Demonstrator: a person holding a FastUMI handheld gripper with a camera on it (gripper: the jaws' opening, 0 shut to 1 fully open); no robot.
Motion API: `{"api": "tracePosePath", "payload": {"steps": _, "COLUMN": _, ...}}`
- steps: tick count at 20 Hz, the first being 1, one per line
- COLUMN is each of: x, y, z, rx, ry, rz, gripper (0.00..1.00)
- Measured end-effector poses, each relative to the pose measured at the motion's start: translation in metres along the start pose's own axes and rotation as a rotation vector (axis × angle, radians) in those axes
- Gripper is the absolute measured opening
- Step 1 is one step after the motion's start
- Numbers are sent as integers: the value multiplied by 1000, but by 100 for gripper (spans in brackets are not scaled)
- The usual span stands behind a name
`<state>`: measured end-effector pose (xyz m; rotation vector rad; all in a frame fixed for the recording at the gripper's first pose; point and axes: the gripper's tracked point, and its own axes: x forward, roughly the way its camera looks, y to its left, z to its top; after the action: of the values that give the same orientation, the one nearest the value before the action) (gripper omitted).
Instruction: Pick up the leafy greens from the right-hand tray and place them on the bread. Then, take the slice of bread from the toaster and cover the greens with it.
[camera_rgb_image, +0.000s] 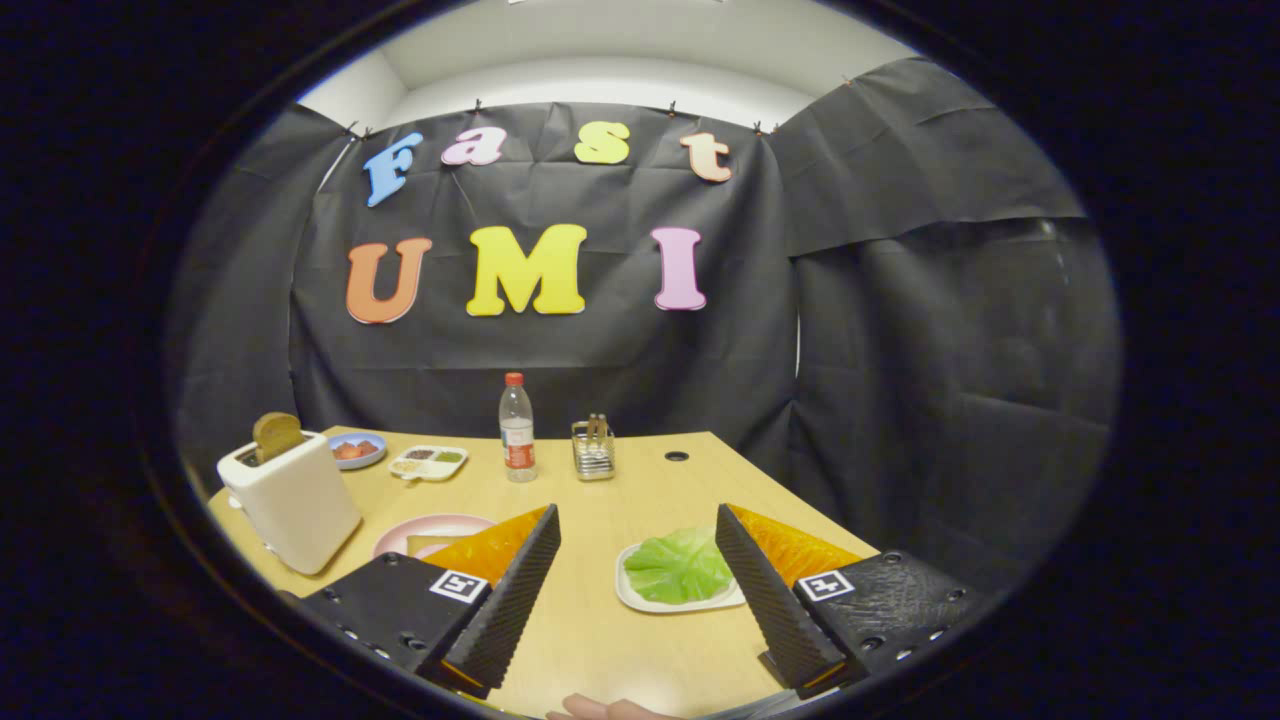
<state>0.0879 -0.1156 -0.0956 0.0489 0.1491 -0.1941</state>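
Note:
A green lettuce leaf (678, 567) lies on a white tray (640, 598) just ahead of my right finger, partly behind its tip. A pink plate (440, 527) sits ahead of my left finger, with a slice of bread (428, 543) on it mostly hidden by the finger. Left of the plate stands a white toaster (292, 500) with a brown bread slice (277, 435) sticking up from its slot. My gripper (637, 527) is open above the wooden table (600, 620), with nothing between its fingers.
At the back of the table stand a water bottle (516, 428) with a red cap, a metal holder (593, 449), a small divided dish (428, 462) and a blue bowl (357, 451). A fingertip (605, 709) shows at the near edge. Black cloth walls close in behind and right.

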Motion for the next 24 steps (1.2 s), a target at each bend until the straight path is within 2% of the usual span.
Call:
{"api": "tracePosePath", "payload": {"steps": 3, "x": 38, "y": -28, "z": -28, "rx": 20, "ry": 54, "rz": -32, "gripper": 95}}
{"api": "tracePosePath", "payload": {"steps": 6, "x": 83, "y": -50, "z": -43, "rx": 35, "ry": 114, "rz": -27, "gripper": 95}}
{"api": "tracePosePath", "payload": {"steps": 10, "x": 141, "y": -71, "z": -81, "rx": -16, "ry": 270, "rz": -26, "gripper": 95}}
{"api": "tracePosePath", "payload": {"steps": 14, "x": 169, "y": -69, "z": -99, "rx": 24, "ry": 354, "rz": 11, "gripper": 95}}
{"api": "tracePosePath", "payload": {"steps": 17, "x": 186, "y": -75, "z": -114, "rx": -38, "ry": 424, "rz": -15, "gripper": 96}}
{"api": "tracePosePath", "payload": {"steps": 19, "x": 192, "y": -71, "z": -117, "rx": -44, "ry": 448, "rz": -3, "gripper": 90}}
{"api": "tracePosePath", "payload": {"steps": 22, "x": 192, "y": -68, "z": -125, "rx": -7, "ry": 492, "rz": 9, "gripper": 54}}
{"api": "tracePosePath", "payload": {"steps": 24, "x": 196, "y": -78, "z": -122, "rx": -37, "ry": 469, "rz": -32, "gripper": 34}}
